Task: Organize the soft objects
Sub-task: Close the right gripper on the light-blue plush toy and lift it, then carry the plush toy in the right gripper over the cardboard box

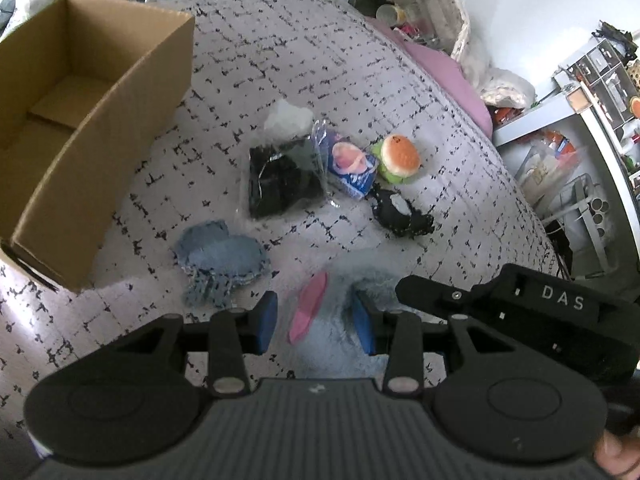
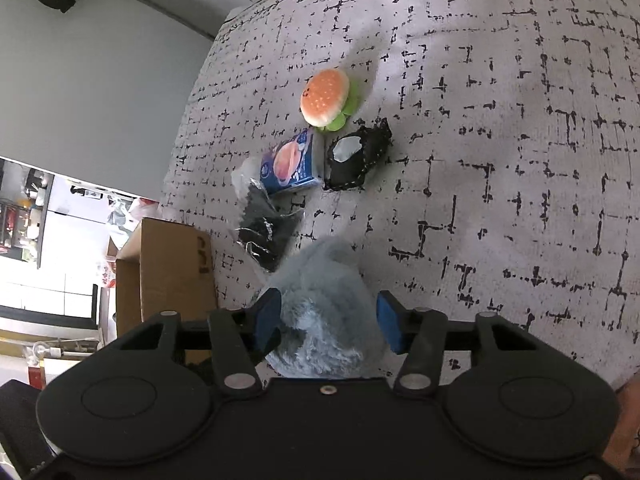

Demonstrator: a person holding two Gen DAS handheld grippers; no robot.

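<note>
Soft objects lie on a patterned bedspread [image 1: 280, 40]. A grey furry plush [image 1: 340, 320] with a pink sole [image 1: 308, 306] lies between the fingers of my open left gripper [image 1: 318, 322]. My right gripper [image 2: 328, 320] is open with the same grey plush [image 2: 324, 312] between its blue pads, both close against the fur; its body also shows in the left wrist view [image 1: 520, 320]. Farther off lie a burger plush [image 1: 398, 158] [image 2: 326, 98], a blue packet [image 1: 352, 166] [image 2: 292, 162], a black bagged item [image 1: 282, 182] [image 2: 266, 226], a black pouch [image 1: 400, 210] [image 2: 356, 158] and a denim piece [image 1: 220, 262].
An open cardboard box [image 1: 80, 128] stands on the bed at the left; its corner shows in the right wrist view [image 2: 168, 264]. A pink pillow [image 1: 444, 76] and cluttered shelves [image 1: 580, 128] lie beyond the bed's right edge.
</note>
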